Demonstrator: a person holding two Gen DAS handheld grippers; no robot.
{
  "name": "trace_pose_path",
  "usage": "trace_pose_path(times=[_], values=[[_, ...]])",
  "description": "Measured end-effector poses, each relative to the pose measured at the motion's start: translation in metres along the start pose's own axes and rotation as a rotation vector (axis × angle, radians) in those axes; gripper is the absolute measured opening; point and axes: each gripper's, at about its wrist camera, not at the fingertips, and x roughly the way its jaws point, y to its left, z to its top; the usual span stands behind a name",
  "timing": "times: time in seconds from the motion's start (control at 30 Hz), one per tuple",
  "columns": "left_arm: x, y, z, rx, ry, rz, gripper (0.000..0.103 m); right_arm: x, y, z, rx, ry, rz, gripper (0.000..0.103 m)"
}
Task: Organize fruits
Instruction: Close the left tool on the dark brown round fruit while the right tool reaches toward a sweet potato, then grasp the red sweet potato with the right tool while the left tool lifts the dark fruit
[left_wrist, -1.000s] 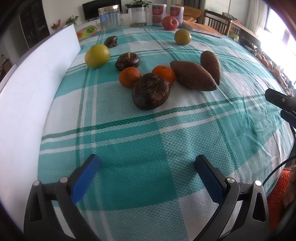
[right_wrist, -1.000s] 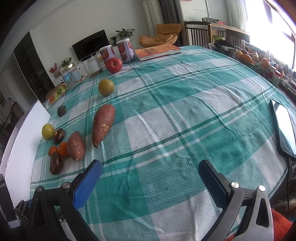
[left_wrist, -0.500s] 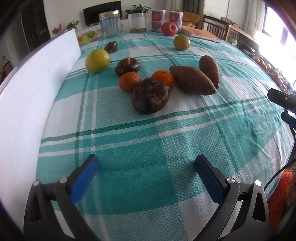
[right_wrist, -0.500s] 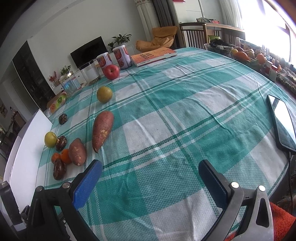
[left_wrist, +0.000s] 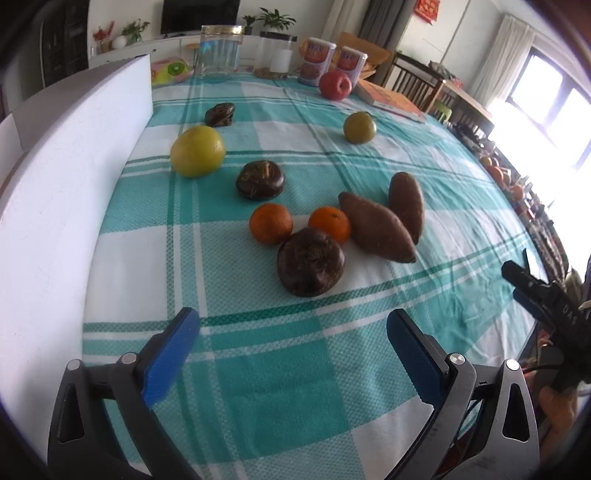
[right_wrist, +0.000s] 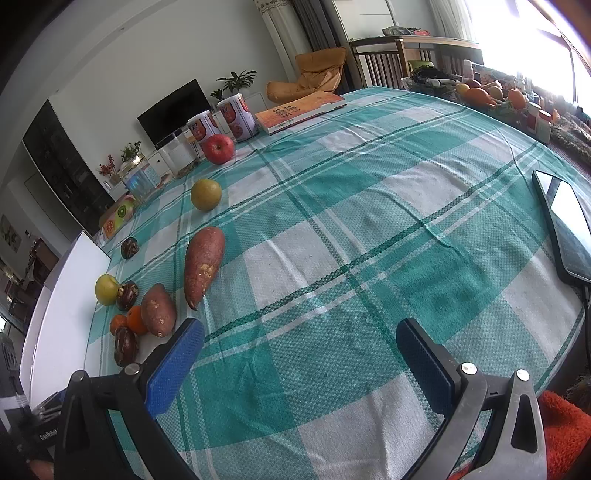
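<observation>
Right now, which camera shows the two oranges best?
The left wrist view: both oranges sit near centre, unobstructed, side by side. The right wrist view shows them small at the left edge, bunched between a sweet potato and a dark fruit.

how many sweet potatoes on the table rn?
2. The near sweet potato lies beside the two oranges; the far sweet potato lies against it on the window side. None seems hidden.

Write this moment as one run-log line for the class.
left hand-held gripper: open, empty | right hand-held gripper: open, empty | fruits: all on tablecloth, none grasped | nearest left: dark round fruit
</observation>
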Motion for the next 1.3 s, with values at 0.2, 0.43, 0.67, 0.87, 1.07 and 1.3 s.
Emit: trace_pose_path(times=[0.2,0.43,0.67,0.87,1.07,1.3], values=[[0.024,-0.031,0.016,0.151,0.01,0.036,0.1,-0.001,0.0,0.0,0.003,-0.005,0.0,0.103],[0.05,-0.021,0.022,0.11,0.061,0.075,0.05,-0.002,-0.007,0.001,0.036,-0.013,0.03,0.103],[0.019,-0.013,0.002,0.115,0.026,0.019,0.049,0.009,0.001,0.009,0.021,0.058,0.176,0.103],[0.0,-0.016,-0.023,0.146,0.049,-0.015,0.049,0.075,0.061,0.057,-0.068,0.267,0.228,0.103],[-0.025,-0.017,-0.021,0.137,0.007,-0.041,0.049,0.141,0.125,0.058,-0.252,0.473,0.035,0.069],[-0.062,-0.008,-0.014,0.109,-0.064,-0.078,0.049,0.133,0.096,0.066,-0.193,0.426,0.026,0.037]])
